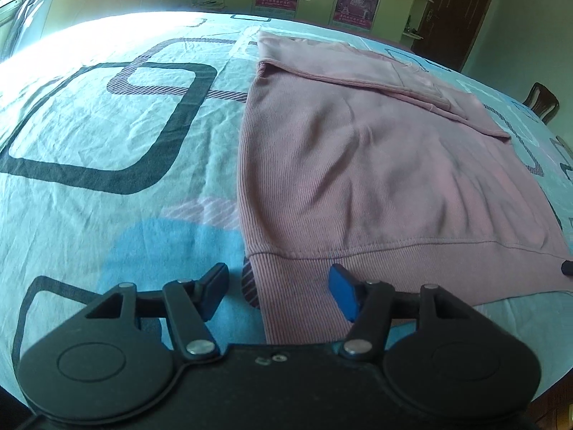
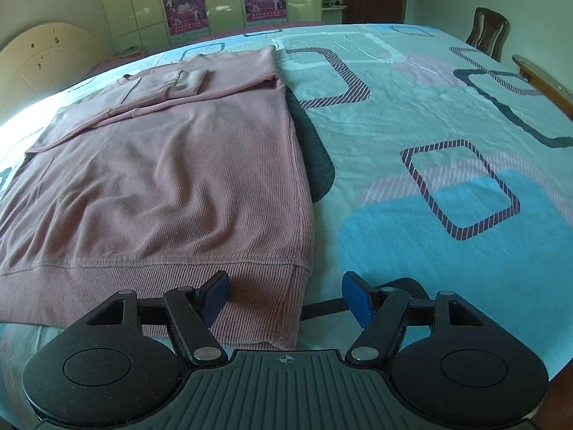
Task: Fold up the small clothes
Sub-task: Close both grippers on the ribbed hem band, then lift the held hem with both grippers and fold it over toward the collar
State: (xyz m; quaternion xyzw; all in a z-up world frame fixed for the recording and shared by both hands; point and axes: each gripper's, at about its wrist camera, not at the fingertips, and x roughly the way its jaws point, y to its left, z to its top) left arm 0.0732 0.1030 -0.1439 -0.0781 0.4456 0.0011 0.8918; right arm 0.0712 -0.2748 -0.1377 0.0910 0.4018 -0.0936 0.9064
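Note:
A pink sweatshirt (image 1: 376,165) lies flat on the bed, sleeves folded in across its upper part, ribbed hem toward me. My left gripper (image 1: 279,292) is open, its jaws on either side of the hem's near left corner, low over it. In the right wrist view the same sweatshirt (image 2: 172,186) fills the left half. My right gripper (image 2: 286,297) is open, its jaws on either side of the hem's near right corner. I cannot tell if either touches the cloth.
The bed sheet (image 2: 447,143) is light blue with dark rounded-square patterns. Wardrobes with pink posters (image 2: 186,7) stand beyond the bed. A wooden chair (image 2: 487,30) stands at the far right, a round board (image 2: 46,57) leans far left.

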